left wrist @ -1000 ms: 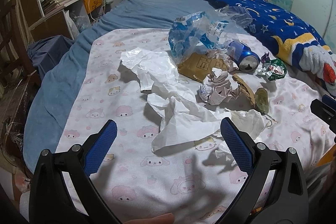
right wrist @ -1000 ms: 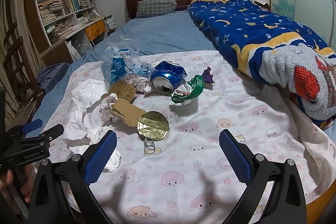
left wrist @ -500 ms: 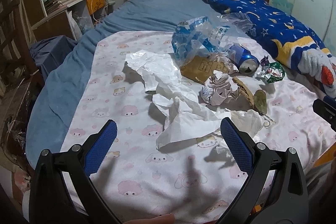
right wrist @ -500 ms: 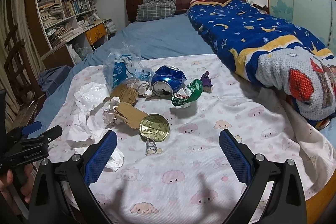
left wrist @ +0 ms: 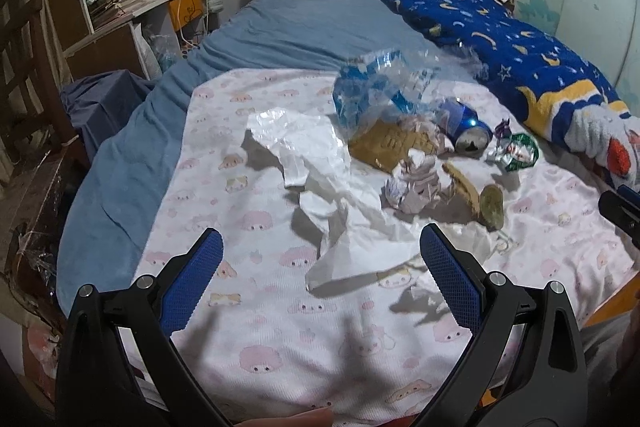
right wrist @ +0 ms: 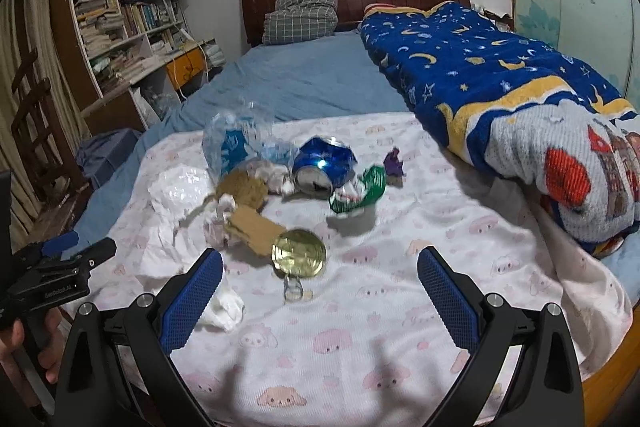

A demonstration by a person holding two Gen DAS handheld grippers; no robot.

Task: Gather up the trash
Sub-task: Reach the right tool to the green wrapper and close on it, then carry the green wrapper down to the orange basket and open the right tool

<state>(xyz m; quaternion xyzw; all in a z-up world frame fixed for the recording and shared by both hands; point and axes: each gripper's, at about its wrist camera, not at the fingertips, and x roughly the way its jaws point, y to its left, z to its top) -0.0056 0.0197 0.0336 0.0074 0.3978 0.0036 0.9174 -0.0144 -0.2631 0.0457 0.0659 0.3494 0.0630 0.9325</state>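
Several pieces of trash lie in one loose heap on the pink animal-print sheet [left wrist: 280, 311] of the bed, and nothing is collected yet. From the left wrist view, the left hand-held gripper [left wrist: 320, 277] hangs spread wide and empty, with the crumpled white plastic wrap [left wrist: 320, 171] just ahead, its near tail reaching between the jaws; beyond it sit a paper wad [left wrist: 416, 183], brown cardboard [left wrist: 384, 145], a crushed blue can [left wrist: 464, 125], a clear blue-printed bag [left wrist: 372, 91] and a green wrapper [left wrist: 516, 157]. That thin film looks likely to slip or tear, or the soft sheet may get pinched along with it. From the right wrist view, the right hand-held gripper [right wrist: 320, 281] is likewise spread and empty, the gold can lid [right wrist: 299, 253] and its pull ring [right wrist: 293, 287] just ahead between the jaws. Lying flat on yielding fabric, the lid may skate away or offer no edge, and its rim is probably sharp.
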